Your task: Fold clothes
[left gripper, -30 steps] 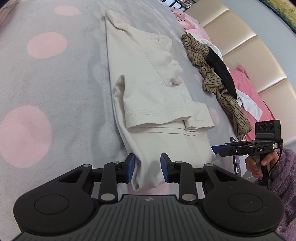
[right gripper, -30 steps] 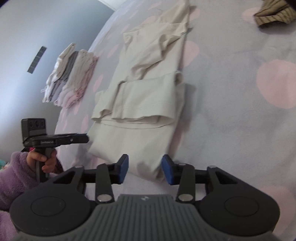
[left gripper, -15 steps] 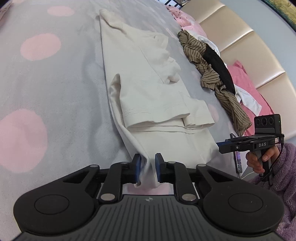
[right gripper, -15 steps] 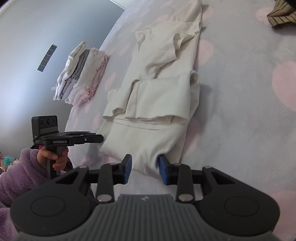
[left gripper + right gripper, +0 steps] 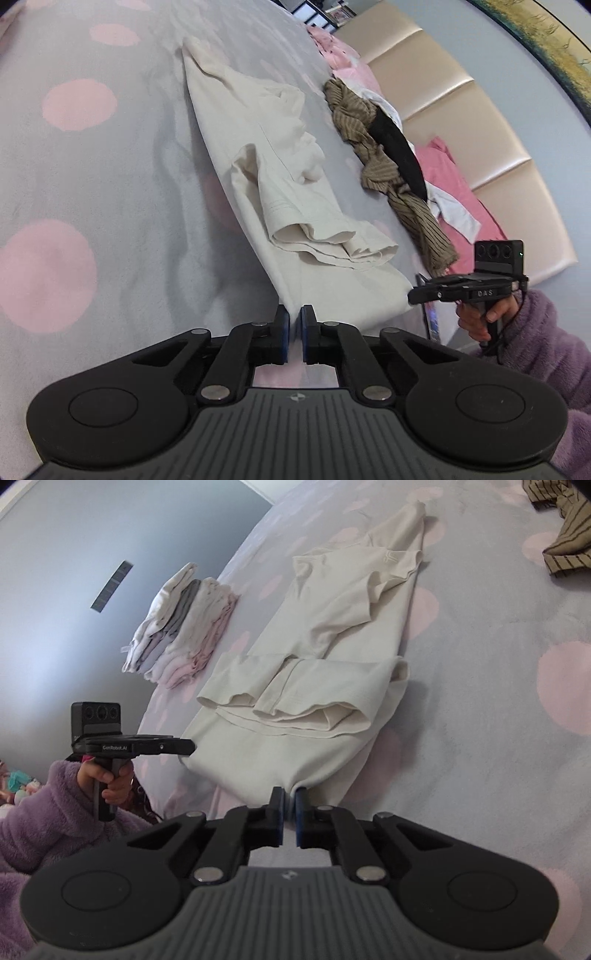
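Left tool (image 5: 294, 328) clamped on near hem of cream shirt (image 5: 295, 206); right tool (image 5: 289, 808) pinching same hem's other corner; stretched lengthwise over dotted bed (image 5: 92, 177).

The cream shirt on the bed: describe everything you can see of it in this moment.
The cream shirt is plain, soft knit fabric lying lengthwise on the grey bedspread with pink dots. Its sides and short sleeves are folded inward, the stitched sleeve cuffs overlapping across the middle, leaving a long narrow strip. The near hem is lifted slightly: the left tool is shut on one corner and the right tool on the other. Nothing else touches it.
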Demonstrator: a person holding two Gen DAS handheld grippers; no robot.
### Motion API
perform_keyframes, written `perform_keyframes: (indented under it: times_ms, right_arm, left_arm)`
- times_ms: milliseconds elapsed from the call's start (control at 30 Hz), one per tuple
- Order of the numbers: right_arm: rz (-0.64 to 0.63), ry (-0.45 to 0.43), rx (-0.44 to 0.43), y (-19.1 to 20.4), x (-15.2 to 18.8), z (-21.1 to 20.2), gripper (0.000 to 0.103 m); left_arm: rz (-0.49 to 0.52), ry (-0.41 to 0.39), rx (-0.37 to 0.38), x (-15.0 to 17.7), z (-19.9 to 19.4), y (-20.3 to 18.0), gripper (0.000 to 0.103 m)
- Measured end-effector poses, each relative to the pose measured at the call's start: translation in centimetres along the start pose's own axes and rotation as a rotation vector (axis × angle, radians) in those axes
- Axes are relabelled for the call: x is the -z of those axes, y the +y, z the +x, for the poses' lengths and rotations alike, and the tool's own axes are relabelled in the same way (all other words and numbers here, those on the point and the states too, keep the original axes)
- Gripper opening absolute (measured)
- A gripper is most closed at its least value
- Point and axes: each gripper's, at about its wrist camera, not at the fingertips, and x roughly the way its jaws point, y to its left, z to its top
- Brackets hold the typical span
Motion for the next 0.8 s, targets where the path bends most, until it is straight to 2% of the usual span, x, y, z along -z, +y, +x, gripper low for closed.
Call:
perform_keyframes:
  times_ms: [200, 300, 533, 667, 800]
  right_arm:
    - [-0.06, 0.093, 0.061, 0.1, 1.2, 1.2, 0.007]
    - [-0.086, 0.124, 0.116, 0.1, 1.2, 2.1, 0.007]
    - [-0.203, 0.056, 0.233, 2.7, 0.9, 0.8, 0.012]
    - [-0.27, 0.017, 0.299, 4.2, 0.7, 0.0, 0.011]
    - [-0.326, -0.013, 0.366, 5.8, 0.5, 0.2, 0.007]
  left_arm:
    - [0.014, 0.159, -0.069, 1.8, 2.2, 0.8, 0.004]
    - [0.01, 0.188, -0.107, 2.0, 3.1, 1.2, 0.004]
    - [0.101, 0.166, -0.15, 1.9, 1.2, -1.1, 0.004]
    - [0.182, 0.11, -0.193, 1.7, 0.3, -3.2, 0.004]
    - [0.219, 0.094, -0.24, 1.5, 1.6, -4.9, 0.004]
